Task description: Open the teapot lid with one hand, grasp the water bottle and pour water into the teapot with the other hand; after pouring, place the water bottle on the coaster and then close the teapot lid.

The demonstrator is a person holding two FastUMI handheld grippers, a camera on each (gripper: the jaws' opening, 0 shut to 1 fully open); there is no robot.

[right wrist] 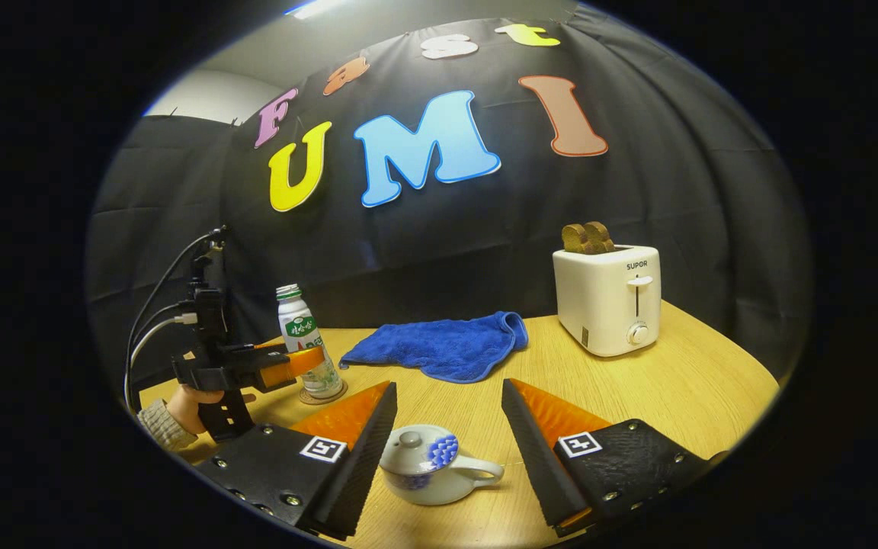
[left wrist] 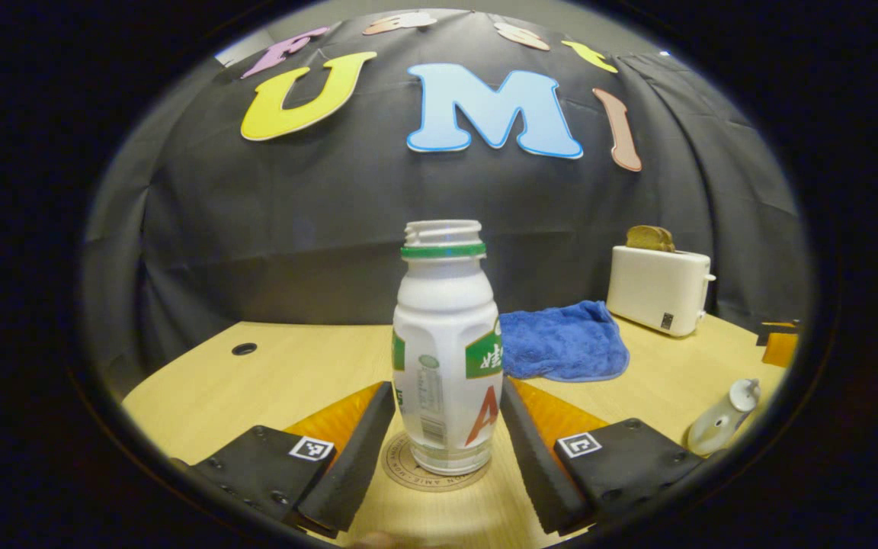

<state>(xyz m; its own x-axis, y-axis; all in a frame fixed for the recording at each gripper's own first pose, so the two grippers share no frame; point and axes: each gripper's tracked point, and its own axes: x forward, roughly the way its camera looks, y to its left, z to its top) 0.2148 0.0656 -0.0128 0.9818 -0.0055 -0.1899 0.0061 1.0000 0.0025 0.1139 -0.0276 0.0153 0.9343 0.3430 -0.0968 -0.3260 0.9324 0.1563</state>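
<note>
Bottle, white plastic with green label, is bracketed on its round coaster by the open, empty left tool; right tool is held open around the lidded white ceramic teapot.

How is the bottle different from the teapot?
The water bottle is tall and narrow; the teapot is low and round. The bottle's mouth is open with no cap, while the teapot's lid is on. The bottle stands on a coaster; the teapot sits straight on the table. Both are mostly white and upright, each between open gripper fingers.
</note>
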